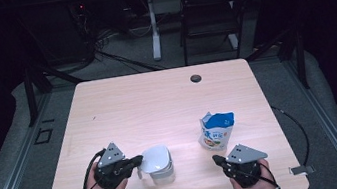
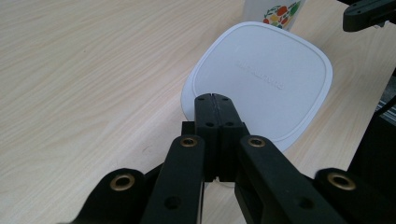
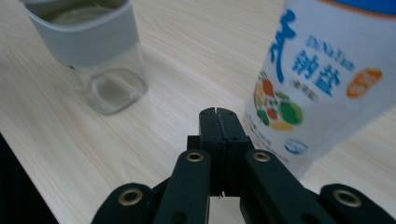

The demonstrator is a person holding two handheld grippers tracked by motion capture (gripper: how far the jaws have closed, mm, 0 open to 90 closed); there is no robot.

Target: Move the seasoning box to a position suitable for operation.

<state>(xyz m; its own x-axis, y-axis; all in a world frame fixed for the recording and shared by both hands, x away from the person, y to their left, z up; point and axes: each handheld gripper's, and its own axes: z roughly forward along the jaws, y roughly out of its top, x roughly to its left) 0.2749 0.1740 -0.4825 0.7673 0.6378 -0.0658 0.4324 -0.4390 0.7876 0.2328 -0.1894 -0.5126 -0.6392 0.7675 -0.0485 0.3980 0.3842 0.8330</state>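
The left hand-held gripper [image 1: 138, 159] is held clenched at the lidded container [image 1: 158, 164]. The right hand-held gripper [image 1: 215, 159] is kept clenched, empty, beside the pouch [image 1: 216, 131].

You are working in what looks like a lab or recording studio rather than a home. The pale wooden table [image 1: 158, 106] stands alone in the middle of the frame on grey carpet, ringed by a black metal frame [image 1: 34, 89] and dark curtains at both sides. At the top of the frame, loose cables [image 1: 115, 57] sprawl across the floor beside a black folding chair [image 1: 207, 13] and a white desk leg [image 1: 153, 31].
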